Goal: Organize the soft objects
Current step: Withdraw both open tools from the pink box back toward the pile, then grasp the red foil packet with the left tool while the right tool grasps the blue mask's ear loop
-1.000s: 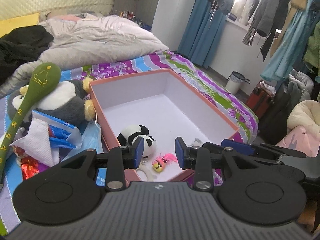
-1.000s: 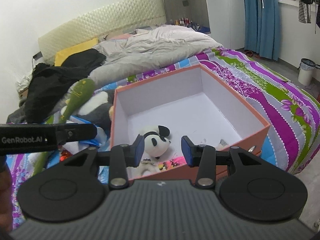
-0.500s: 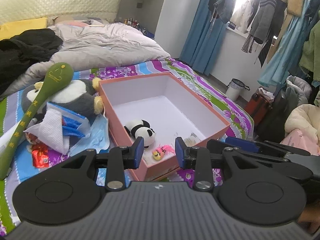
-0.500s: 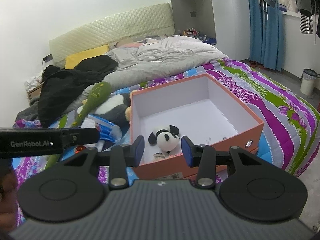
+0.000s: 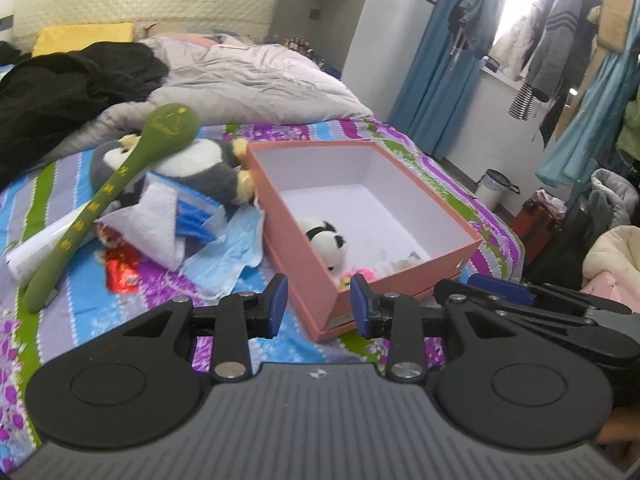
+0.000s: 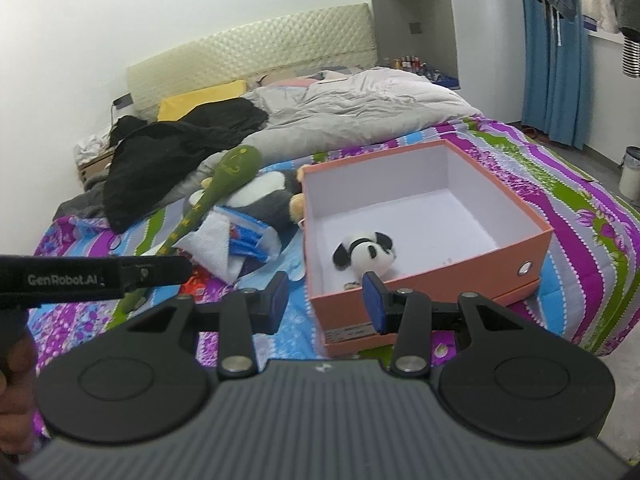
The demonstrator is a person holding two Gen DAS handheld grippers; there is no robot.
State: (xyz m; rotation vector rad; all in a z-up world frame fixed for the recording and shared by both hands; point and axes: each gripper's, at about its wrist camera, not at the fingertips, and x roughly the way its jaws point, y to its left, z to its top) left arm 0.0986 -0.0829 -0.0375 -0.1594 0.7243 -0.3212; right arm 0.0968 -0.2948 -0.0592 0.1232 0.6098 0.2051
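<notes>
Landmark: we take the pink box [image 6: 436, 236] on the striped bedspread [image 6: 592, 216] as our reference; it sits open, with the small panda plush [image 6: 362, 256] already inside near its front wall.
Largest soft thing left: we see the grey penguin plush [image 5: 192, 168] just beside the box's left wall, touching its far-left corner.
Long green plush: the green spoon-shaped plush [image 5: 108, 196] lies across the penguin, its long axis running from its head near the box's far-left corner away toward the near left.
Litter: white paper and blue wrapper [image 5: 188, 208] sit between that plush and the box.
Left gripper [image 5: 316, 306]: we hold its jaws apart and empty, near the box's front-left corner.
Right gripper [image 6: 324, 300]: jaws likewise parted and empty, before the box's front wall.
Nearer hand: we judge the left, since the pile lies left of the box.
</notes>
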